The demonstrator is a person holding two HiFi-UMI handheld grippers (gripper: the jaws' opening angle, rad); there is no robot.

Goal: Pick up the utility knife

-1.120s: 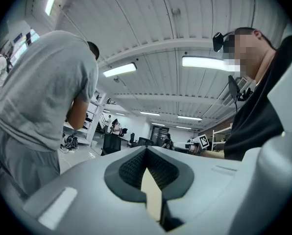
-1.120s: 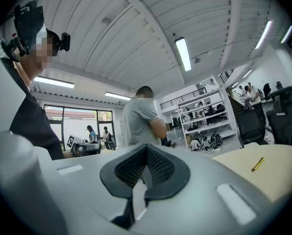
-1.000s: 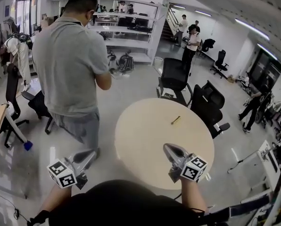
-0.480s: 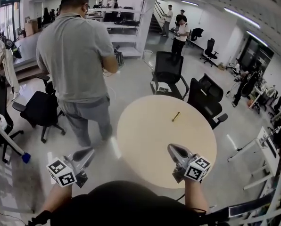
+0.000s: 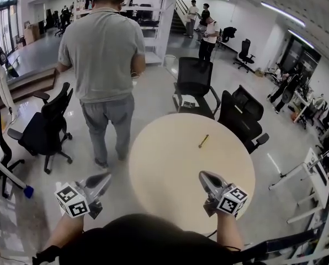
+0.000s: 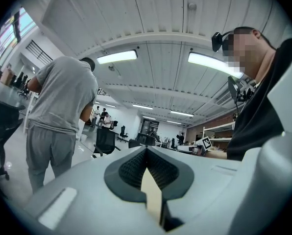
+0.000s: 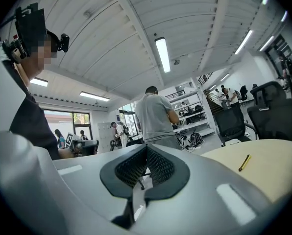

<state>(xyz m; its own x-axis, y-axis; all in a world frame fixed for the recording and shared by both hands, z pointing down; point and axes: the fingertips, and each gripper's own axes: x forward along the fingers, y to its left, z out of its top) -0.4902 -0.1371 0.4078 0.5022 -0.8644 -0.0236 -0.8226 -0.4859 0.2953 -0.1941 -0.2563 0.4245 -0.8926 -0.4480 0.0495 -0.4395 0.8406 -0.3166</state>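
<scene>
The left gripper (image 5: 102, 179) and right gripper (image 5: 204, 176) hover empty, jaws pressed together; the utility knife (image 5: 204, 141) lies well ahead on the counter (image 5: 164, 164), not yet reached.

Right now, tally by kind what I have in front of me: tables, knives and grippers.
round table: 1
utility knife: 1
grippers: 2 (left gripper, right gripper; jaws shut, nothing held)
Total: 4
</scene>
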